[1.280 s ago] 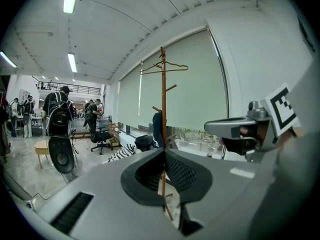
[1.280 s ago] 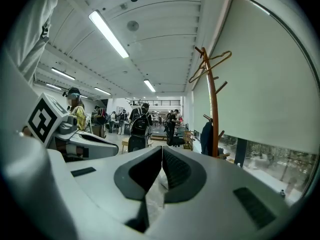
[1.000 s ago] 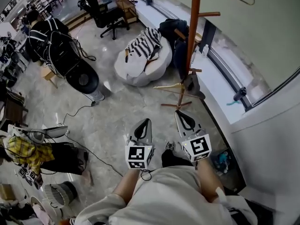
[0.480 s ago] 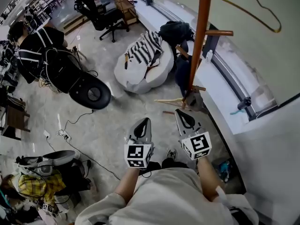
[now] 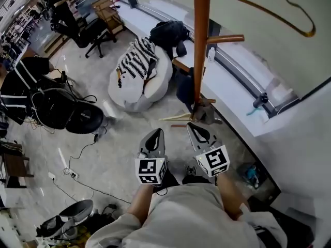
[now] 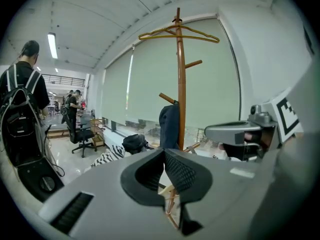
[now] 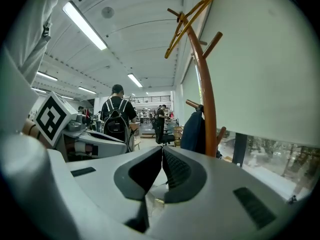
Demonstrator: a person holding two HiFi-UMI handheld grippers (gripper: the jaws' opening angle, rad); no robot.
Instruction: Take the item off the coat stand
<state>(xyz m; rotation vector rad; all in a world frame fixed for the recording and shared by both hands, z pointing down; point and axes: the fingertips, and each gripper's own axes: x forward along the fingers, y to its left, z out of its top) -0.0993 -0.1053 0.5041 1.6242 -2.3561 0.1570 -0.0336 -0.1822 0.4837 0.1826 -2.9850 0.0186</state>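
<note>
A wooden coat stand [image 5: 201, 40] rises just ahead of me, its pole [image 6: 181, 84] and pegs plain in both gripper views. A bare yellow-brown hanger [image 5: 248, 5] hangs on its top [image 6: 179, 32] [image 7: 192, 18]. A dark blue garment [image 5: 185, 89] hangs on a lower peg [image 6: 169, 125] [image 7: 193, 130]. My left gripper [image 5: 155, 136] and right gripper [image 5: 194, 128] are held side by side at waist height, short of the stand. Both are shut with nothing between the jaws.
A white beanbag [image 5: 135, 81] with a striped cloth lies on the floor left of the stand, a black bag [image 5: 168, 31] behind it. A window ledge [image 5: 238, 94] runs along the right. An office chair [image 5: 88, 31], a person with a backpack [image 7: 116, 121] and floor cables [image 5: 77, 159] are left.
The head view has moved toward the stand and swung left: the pole and hanger now loom larger at the top. Both grippers keep their places, shut.
</note>
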